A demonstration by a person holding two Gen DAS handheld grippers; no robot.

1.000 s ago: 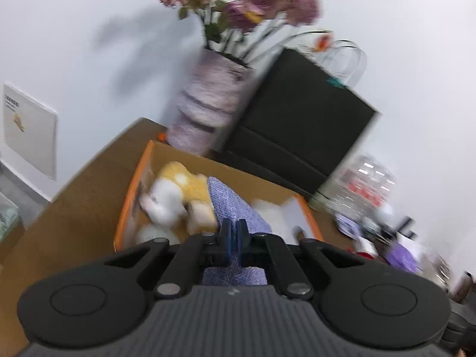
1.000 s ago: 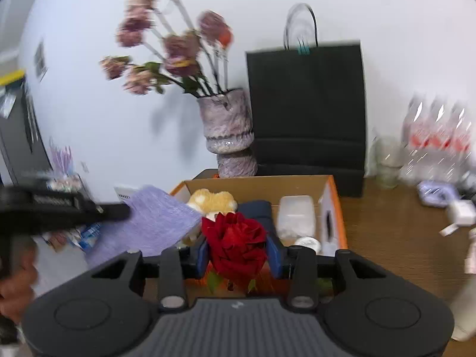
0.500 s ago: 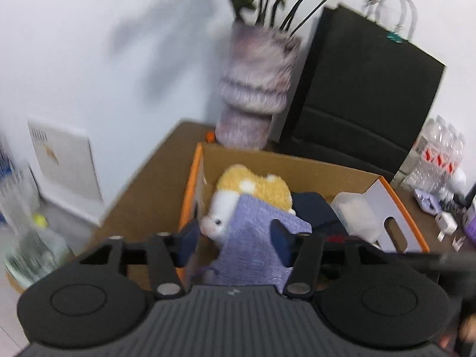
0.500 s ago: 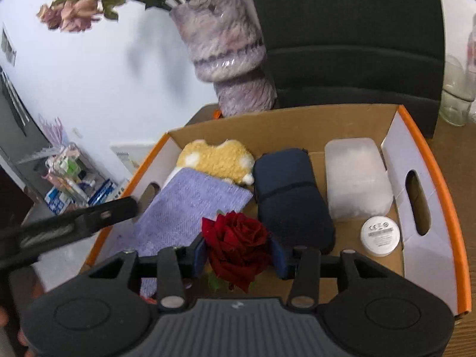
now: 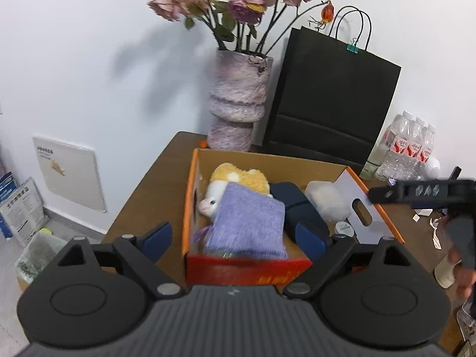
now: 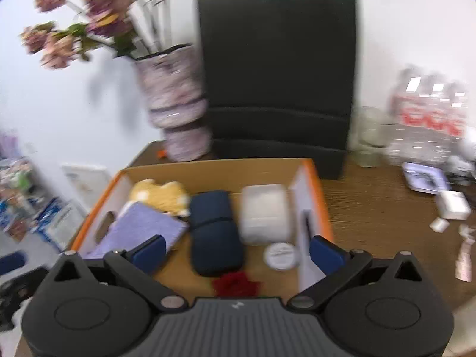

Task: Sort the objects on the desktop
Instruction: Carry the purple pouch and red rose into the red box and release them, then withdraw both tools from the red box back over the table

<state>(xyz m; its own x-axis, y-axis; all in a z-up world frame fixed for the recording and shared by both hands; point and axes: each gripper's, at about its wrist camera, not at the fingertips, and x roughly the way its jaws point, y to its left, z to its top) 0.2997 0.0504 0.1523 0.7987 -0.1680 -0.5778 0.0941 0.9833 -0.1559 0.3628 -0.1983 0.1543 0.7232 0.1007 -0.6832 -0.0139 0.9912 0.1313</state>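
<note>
An orange-rimmed cardboard box holds a yellow plush toy, a navy case, a white container and a round white disc. A purple cloth lies over the plush toy. My left gripper hovers at the box's near wall, jaws opening, pads clear of the cloth. A red rose lies on the box floor at the near edge. Above it my right gripper is opening, with nothing touching its pads. One of its fingers shows in the left wrist view.
Behind the box stand a mottled vase of dried roses and a black paper bag. Water bottles, a glass and small white items sit on the wooden desk to the right. A hand holds the right gripper.
The left jaws opened and let go of the purple cloth, which now lies in the box. The right jaws opened and the rose dropped to the box floor. Both grippers drew back.
</note>
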